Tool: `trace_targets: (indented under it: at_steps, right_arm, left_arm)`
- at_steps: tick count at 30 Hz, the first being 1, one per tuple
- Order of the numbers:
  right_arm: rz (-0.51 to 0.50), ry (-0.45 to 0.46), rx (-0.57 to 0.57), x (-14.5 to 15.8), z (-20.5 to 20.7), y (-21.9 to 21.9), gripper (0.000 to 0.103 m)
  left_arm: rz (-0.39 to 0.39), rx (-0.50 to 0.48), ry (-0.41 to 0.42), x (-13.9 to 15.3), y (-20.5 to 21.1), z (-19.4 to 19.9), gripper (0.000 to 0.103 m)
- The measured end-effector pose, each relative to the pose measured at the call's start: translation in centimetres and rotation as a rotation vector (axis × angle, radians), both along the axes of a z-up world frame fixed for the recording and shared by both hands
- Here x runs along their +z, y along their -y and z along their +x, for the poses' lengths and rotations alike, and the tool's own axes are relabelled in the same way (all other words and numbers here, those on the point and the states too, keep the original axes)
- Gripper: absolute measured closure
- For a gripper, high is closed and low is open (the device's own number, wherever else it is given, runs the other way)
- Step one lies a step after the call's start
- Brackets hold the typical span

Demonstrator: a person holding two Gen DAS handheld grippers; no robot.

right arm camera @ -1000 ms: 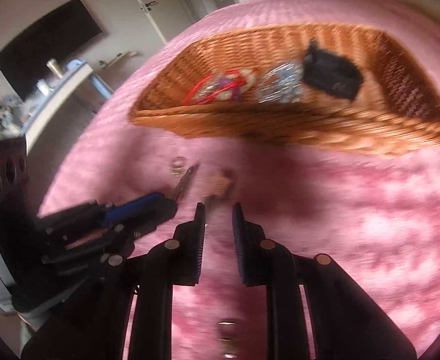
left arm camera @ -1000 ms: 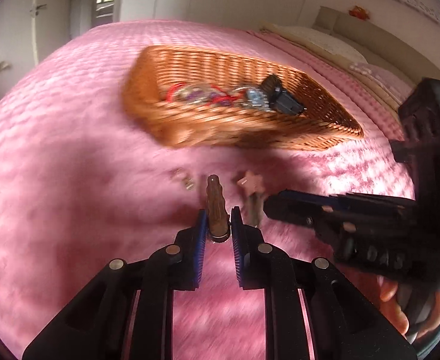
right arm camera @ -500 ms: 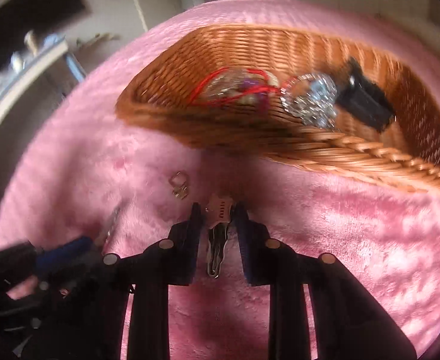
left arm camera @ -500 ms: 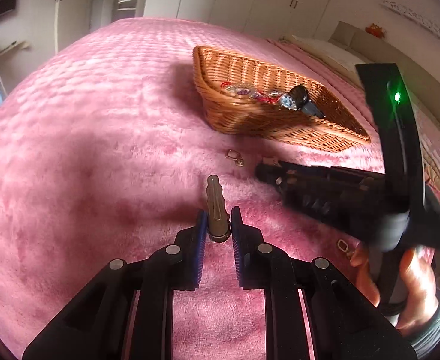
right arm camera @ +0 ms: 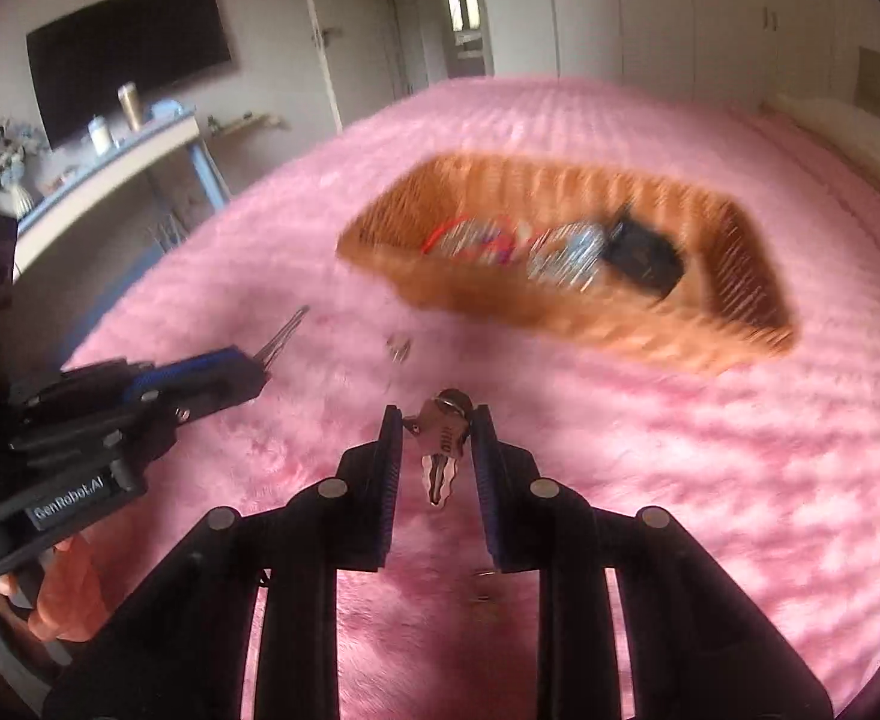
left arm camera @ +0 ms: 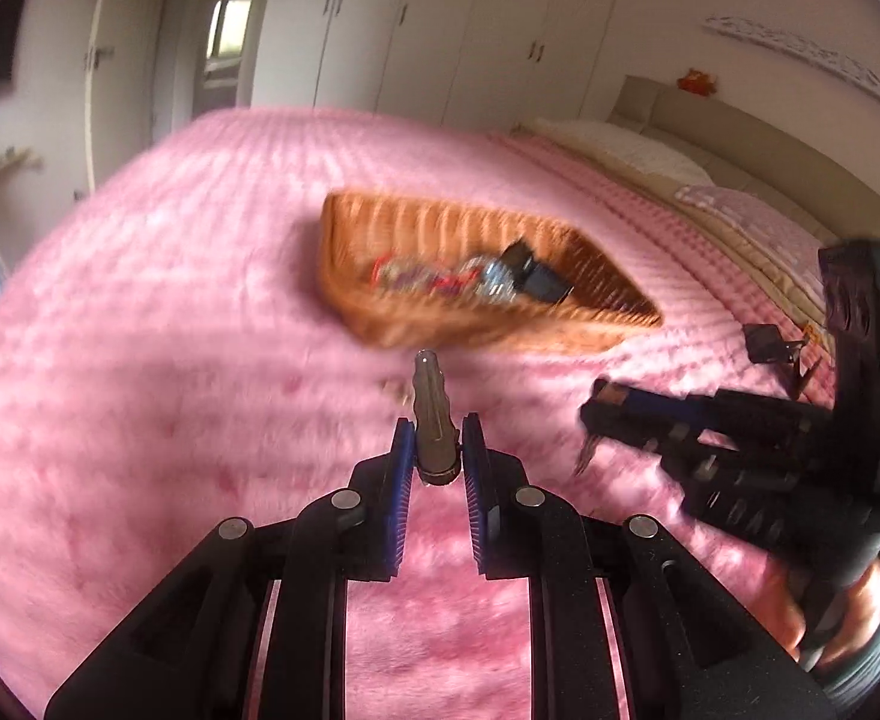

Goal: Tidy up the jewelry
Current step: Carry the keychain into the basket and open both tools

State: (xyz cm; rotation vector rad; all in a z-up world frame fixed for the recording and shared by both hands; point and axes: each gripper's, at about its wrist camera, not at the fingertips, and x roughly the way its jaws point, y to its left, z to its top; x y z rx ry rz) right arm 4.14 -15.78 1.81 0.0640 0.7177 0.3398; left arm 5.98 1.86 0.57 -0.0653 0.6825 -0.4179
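A brown hair clip (left arm camera: 434, 432) sits pinched in the left hand-held gripper (left arm camera: 435, 450); a pinkish clip (right arm camera: 440, 438) is clamped in the right hand-held gripper (right arm camera: 437, 441). Ahead of both, the wicker basket (right arm camera: 740, 276) holds jewelry on the pink bed (left arm camera: 140, 360).

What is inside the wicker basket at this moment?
The wicker basket holds a red cord bracelet, a silvery beaded piece and a black clip. Motion blur hides finer detail; anything beneath them is covered.
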Motion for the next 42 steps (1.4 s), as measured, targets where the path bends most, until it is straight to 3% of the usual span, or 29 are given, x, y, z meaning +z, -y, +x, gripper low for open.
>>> trace_targets:
  at_steps: [6,11,14,18,22,26,30,33,34,35,37,42]
  right_arm:
    - [0.012,0.118,-0.116,5.3,3.3,5.4,0.082]
    - [0.066,0.065,-0.157,5.4,9.3,7.6,0.082]
    - [0.084,0.03,-0.133,4.4,12.4,7.0,0.082]
    - [0.029,0.007,-0.092,3.1,15.9,4.2,0.082]
    - [-0.028,-0.047,-0.078,0.9,19.4,1.8,0.082]
    - [-0.071,-0.119,-0.069,-1.0,21.4,0.5,0.082]
    - [-0.087,-0.144,-0.062,-1.8,22.1,-0.2,0.082]
    - [-0.033,-0.158,-0.056,-1.7,22.1,0.2,0.078]
    - [-0.025,-0.151,-0.058,-1.5,21.9,0.3,0.073]
    - [-0.021,-0.137,-0.064,-1.2,21.6,0.5,0.066]
    - [-0.022,-0.115,-0.068,-0.6,20.8,0.8,0.054]
    - [-0.016,-0.078,-0.065,1.0,17.7,1.7,0.054]
  left_arm:
    - [-0.032,0.014,0.111,5.3,0.6,1.4,0.088]
    - [-0.071,0.007,0.126,7.0,2.1,6.4,0.088]
    - [-0.093,0.009,0.098,6.0,2.9,9.9,0.088]
    - [-0.037,0.027,0.055,3.1,4.1,14.3,0.088]
    - [-0.004,0.023,0.034,1.1,4.4,16.4,0.088]
    - [-0.041,0.012,-0.024,-0.8,3.3,17.6,0.088]
    - [-0.055,0.012,-0.053,-1.7,2.8,17.8,0.088]
    - [-0.061,-0.003,-0.052,-1.5,2.8,17.4,0.087]
    - [-0.066,-0.002,-0.051,-1.4,2.8,17.2,0.083]
    - [-0.076,-0.001,-0.048,-1.3,2.7,17.0,0.07]
    - [-0.086,-0.003,-0.034,-1.0,2.6,16.6,0.066]
    - [-0.098,0.005,-0.012,0.5,2.2,15.1,0.066]
